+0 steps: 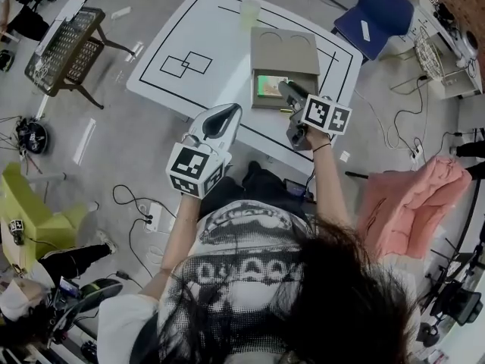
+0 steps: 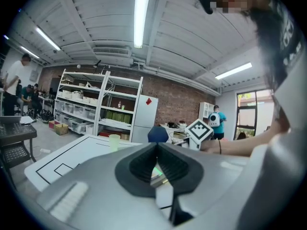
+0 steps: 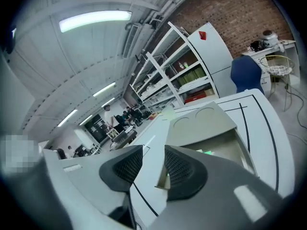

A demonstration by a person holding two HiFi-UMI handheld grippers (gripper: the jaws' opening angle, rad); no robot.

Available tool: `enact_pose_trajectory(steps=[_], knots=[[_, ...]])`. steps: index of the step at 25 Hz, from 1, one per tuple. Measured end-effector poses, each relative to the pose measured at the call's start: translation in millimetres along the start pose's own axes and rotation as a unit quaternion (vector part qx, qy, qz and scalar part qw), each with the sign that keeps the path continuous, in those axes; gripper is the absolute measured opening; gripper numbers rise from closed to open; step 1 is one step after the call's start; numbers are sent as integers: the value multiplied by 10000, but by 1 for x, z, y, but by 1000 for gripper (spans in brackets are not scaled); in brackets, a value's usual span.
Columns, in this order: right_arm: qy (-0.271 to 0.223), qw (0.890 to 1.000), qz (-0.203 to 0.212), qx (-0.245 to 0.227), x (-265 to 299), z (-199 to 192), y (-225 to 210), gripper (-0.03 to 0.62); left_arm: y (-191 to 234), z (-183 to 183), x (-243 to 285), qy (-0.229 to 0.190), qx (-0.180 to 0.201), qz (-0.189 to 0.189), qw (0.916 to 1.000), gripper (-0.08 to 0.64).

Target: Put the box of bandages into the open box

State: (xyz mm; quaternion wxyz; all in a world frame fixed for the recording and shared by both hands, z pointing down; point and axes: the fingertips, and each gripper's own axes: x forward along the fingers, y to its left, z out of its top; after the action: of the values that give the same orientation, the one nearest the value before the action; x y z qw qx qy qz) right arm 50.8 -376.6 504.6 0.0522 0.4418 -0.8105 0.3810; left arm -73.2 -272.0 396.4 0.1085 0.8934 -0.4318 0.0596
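The box of bandages point(image 1: 270, 86) lies inside the open box point(image 1: 284, 51), at its left end; that carton stands by the near edge of the table point(image 1: 220, 44), toward the right corner. My right claw point(image 1: 285, 89) hangs over the carton's right part, jaws apart with nothing between them. My left claw point(image 1: 227, 114) is clenched on nothing, off the near edge. I judge the pack light, thin card, slick and easily crushed, so it is best pinched gently across its narrow sides.

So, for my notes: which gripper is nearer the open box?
Right. The right gripper is at the open box's near right corner; the left gripper is farther back, by the table's near edge.
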Motion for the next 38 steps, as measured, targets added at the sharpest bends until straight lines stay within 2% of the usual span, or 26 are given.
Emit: enact_pose_trajectory(steps=[9, 17, 25, 31, 38], knots=[[-572, 9928, 716, -774, -48, -7, 84, 130, 1, -7, -27, 78, 31, -198, 9998, 0], [-649, 9850, 685, -1447, -77, -43, 135, 121, 2, -23, -59, 185, -19, -345, 9992, 0], [-414, 9796, 630, -1861, -89, -77, 156, 110, -4, -32, -69, 204, -120, -403, 9989, 0], [-425, 9774, 795, -1915, -98, -82, 165, 100, -16, -34, -70, 209, -125, -399, 9989, 0], [-407, 9730, 1055, -2013, -123, -83, 164, 93, -44, -32, -68, 170, -137, -220, 9995, 0]])
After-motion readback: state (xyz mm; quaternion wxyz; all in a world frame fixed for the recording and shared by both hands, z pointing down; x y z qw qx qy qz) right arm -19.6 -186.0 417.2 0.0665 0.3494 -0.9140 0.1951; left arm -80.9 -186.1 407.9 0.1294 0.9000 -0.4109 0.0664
